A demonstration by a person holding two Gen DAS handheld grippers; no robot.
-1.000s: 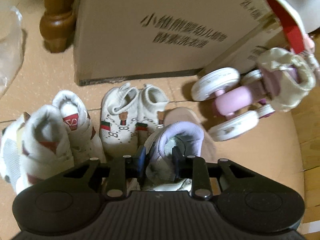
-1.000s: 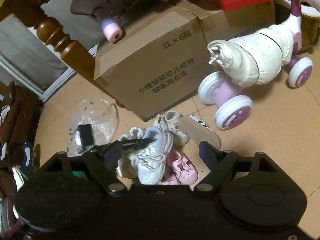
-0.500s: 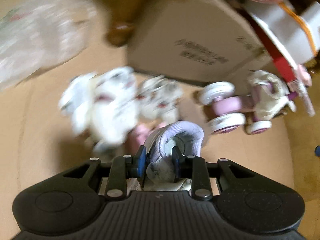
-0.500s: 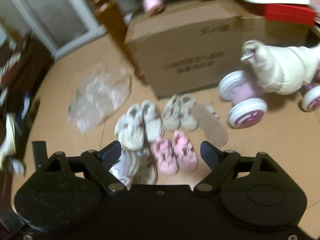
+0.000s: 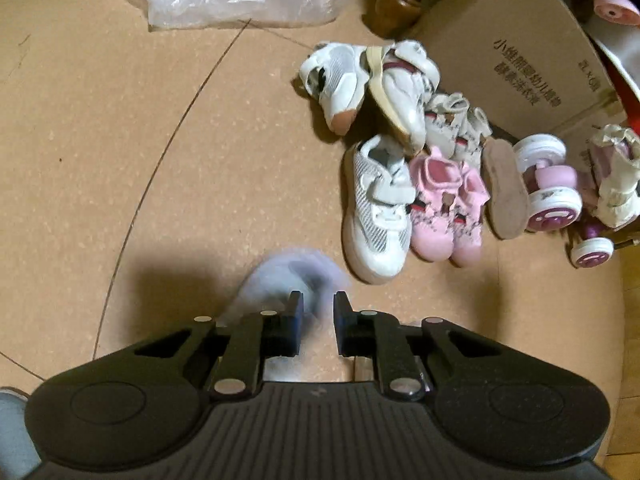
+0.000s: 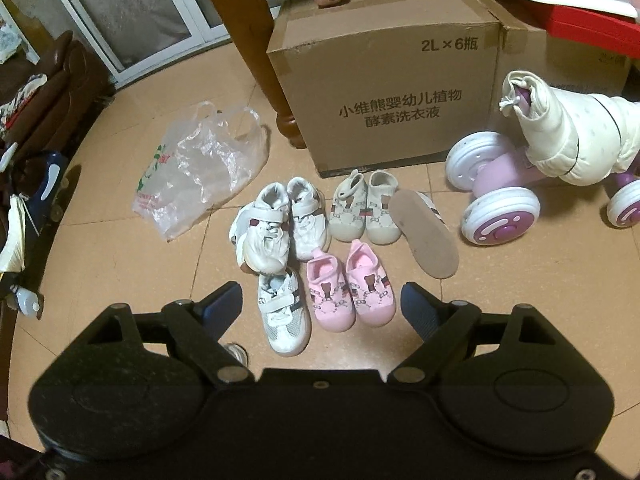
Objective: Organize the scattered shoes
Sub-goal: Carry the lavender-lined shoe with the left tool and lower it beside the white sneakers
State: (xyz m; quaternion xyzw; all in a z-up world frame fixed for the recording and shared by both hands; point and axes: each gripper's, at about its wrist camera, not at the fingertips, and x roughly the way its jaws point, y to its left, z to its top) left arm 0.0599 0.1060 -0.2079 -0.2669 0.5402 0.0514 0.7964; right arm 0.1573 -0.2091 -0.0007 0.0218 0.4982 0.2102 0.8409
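1. Lilac shoe (image 5: pixel 296 276), blurred, lies over the floor (image 5: pixel 160 160) at the tips of the left fingers (image 5: pixel 294 320), apart from the paired shoes.
2. The box (image 6: pixel 384 80) reads "2L×6瓶".
3. Left fingers: narrow, just been closing, with bare floor showing between them. Right fingers (image 6: pixel 224 304): wide, empty, above the pink shoes (image 6: pixel 348 292).

Home: tiled floor (image 6: pixel 120 264), ride-on toy (image 6: pixel 520 196), children's shoes (image 6: pixel 348 292).
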